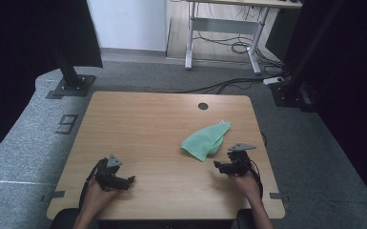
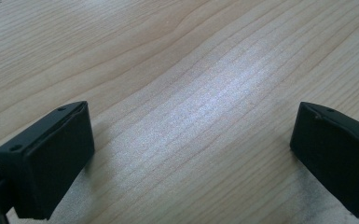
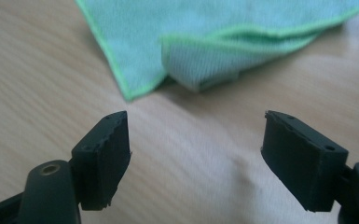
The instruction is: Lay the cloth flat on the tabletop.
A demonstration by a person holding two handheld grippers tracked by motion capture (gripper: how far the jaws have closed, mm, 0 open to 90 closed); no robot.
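crumpled green microfibre cloth (image 3: pixel 224 42) on pale woodgrain table (image 1: pixel 147 124), both claws spread, empty

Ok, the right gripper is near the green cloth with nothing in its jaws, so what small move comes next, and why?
Probably ease the right gripper forward to the cloth and bring its jaws around the folded corner nearest it. The jaws stand apart over bare table, just short of the cloth and not touching it. In the high view the left gripper rests well away, so the right one is better placed.
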